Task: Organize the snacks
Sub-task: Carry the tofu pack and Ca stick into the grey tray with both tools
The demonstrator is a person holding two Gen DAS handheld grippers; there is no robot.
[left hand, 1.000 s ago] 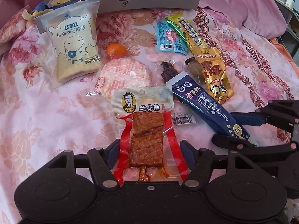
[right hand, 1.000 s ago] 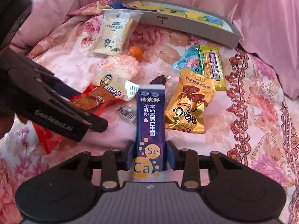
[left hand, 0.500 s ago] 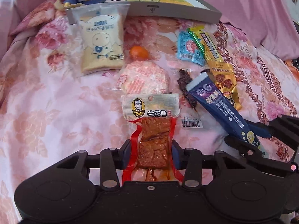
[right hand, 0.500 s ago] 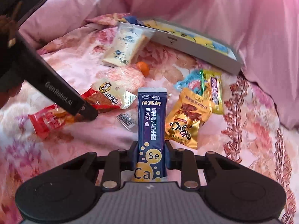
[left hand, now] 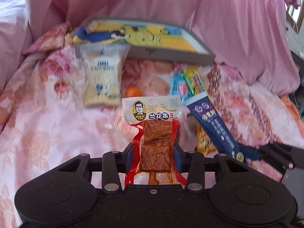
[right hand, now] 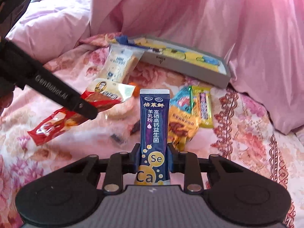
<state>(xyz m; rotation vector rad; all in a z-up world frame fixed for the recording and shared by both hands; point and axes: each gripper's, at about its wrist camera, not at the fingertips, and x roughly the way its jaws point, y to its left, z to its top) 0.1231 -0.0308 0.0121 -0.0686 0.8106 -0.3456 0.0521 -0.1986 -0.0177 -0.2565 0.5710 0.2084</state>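
My left gripper (left hand: 154,156) is shut on a clear red-edged packet of brown tofu skewers (left hand: 154,133) and holds it above the bed; the packet shows in the right wrist view (right hand: 106,95) too. My right gripper (right hand: 154,158) is shut on a dark blue milk-powder sachet (right hand: 154,123), also lifted, seen at the right of the left wrist view (left hand: 212,125). A grey tray (left hand: 171,54) with a yellow cartoon lining lies at the back.
On the floral bedspread lie a toast packet (left hand: 102,79), a small orange (left hand: 133,91), a gold snack bag (right hand: 180,125), a light blue packet (right hand: 182,100) and a yellow-green bar (right hand: 204,104). Pink bedding (right hand: 209,19) is piled behind the tray.
Both grippers have risen off the bed with their packets. The left gripper closed on the tofu packet between the earliest frame and the middle one. The view now looks more toward the tray.
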